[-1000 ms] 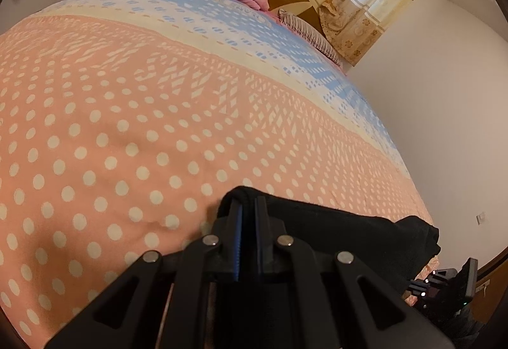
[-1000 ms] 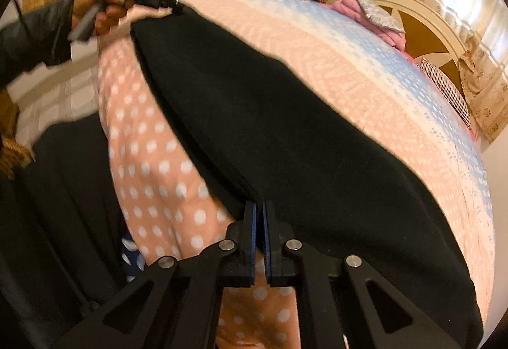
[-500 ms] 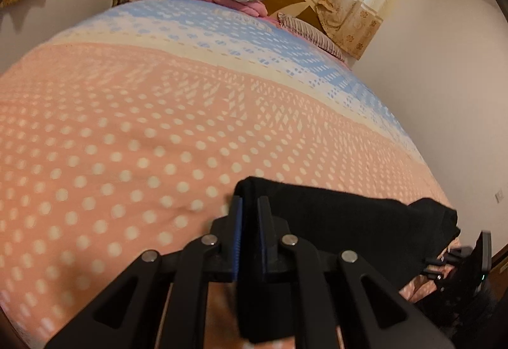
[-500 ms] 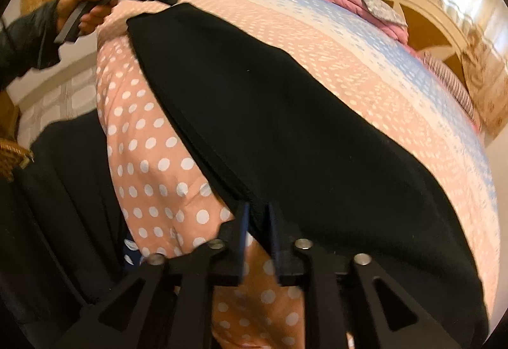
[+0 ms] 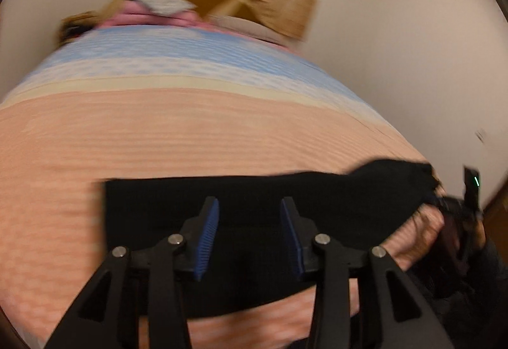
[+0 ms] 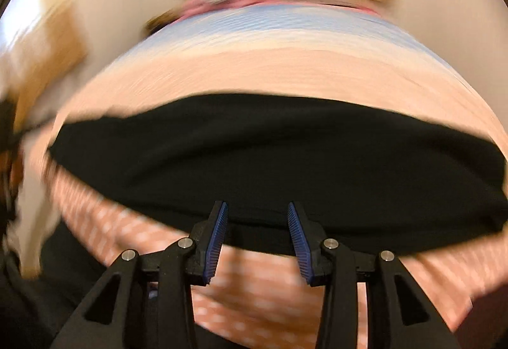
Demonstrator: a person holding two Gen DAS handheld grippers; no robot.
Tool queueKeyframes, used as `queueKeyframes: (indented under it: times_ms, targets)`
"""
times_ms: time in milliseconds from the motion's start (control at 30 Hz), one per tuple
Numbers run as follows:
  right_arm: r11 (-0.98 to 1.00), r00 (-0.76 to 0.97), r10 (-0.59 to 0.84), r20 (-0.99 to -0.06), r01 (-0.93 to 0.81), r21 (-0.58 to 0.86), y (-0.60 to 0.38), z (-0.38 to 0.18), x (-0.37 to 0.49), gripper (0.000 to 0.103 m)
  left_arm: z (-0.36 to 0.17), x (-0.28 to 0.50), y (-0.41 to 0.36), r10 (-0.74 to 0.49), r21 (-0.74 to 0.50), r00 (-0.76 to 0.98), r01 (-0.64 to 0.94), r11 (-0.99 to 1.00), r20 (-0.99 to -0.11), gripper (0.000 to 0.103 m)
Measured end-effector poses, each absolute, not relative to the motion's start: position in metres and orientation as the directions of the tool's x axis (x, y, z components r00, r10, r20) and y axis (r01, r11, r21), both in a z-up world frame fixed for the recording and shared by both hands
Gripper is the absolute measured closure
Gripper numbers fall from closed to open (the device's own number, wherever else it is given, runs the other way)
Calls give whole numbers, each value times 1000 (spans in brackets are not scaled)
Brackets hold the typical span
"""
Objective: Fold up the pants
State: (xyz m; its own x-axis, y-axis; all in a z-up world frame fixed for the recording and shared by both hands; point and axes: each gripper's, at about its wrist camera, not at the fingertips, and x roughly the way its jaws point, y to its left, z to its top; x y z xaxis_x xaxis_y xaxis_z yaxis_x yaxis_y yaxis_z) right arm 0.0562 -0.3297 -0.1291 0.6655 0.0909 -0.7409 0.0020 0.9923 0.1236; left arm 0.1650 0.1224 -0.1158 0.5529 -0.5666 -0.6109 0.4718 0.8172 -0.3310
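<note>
Bedspread (image 5: 197,139), peach polka-dot: black pants (image 6: 285,155) lie flat along its near edge as a folded band. Left gripper (image 5: 249,234) and right gripper (image 6: 257,236) have just been opening, jaws spread, nothing pinched. Likely further folds left.

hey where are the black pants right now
The pants lie flat across the near, pink end of the bed, just ahead of both open grippers in both wrist views.
</note>
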Motion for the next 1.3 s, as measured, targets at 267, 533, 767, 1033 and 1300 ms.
queueKeyframes:
  times_ms: [267, 533, 767, 1033, 1300]
  targets:
    - [827, 705, -87, -704, 445, 344, -468, -122, 4, 62, -123, 144, -57, -761, -386, 247, 744, 546, -600, 60]
    - [628, 750, -81, -657, 550, 551, -536, -141, -13, 61, -145, 124, -139, -770, -408, 93, 804, 432, -631, 63]
    - [569, 789, -51, -612, 526, 632, -556, -145, 3, 85, -160, 117, -146, -733, -412, 76, 785, 462, -676, 74]
    - [703, 874, -70, -481, 385, 598, -541, -105, -8, 99, -166, 126, -141, -741, -458, 54, 756, 468, -669, 90]
    - [646, 766, -118, -632, 542, 537, -573, -156, -23, 99, -168, 125, -145, -737, -462, 26, 765, 449, -675, 91]
